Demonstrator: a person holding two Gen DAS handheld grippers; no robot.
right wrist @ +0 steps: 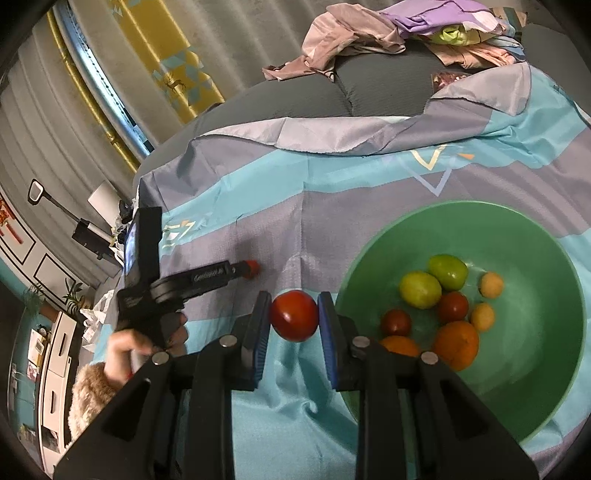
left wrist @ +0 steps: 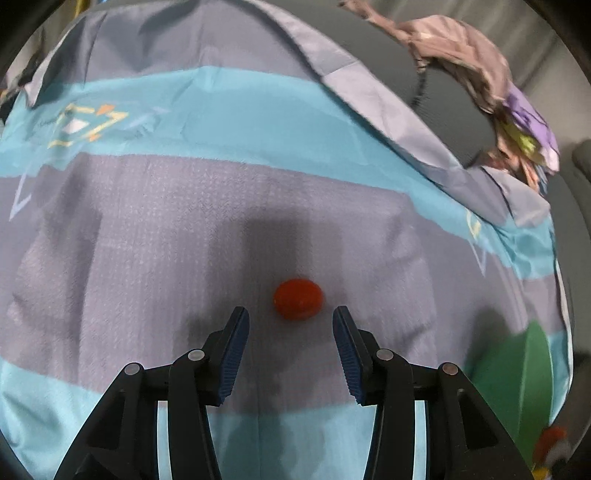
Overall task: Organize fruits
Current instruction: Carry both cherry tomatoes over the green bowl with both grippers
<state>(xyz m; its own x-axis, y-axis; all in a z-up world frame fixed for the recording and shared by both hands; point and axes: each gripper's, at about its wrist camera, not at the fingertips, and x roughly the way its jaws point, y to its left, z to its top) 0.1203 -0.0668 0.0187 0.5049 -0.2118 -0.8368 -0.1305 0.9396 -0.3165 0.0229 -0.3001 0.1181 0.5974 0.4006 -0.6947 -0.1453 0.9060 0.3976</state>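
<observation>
- the right gripper (right wrist: 294,314) pinches a dark red tomato (right wrist: 294,320) between its blue pads, held above the striped cloth (right wrist: 258,192) just left of the green bowl's (right wrist: 554,240) rim.
- the left gripper (left wrist: 290,315) has its jaws spread, nothing between the pads; a small red tomato (left wrist: 298,298) lies on the cloth just beyond the tips.
- the bowl holds green, red, orange and pale yellow fruits (right wrist: 448,271).
- a heap of clothes (right wrist: 406,29) lies farther off.
</observation>
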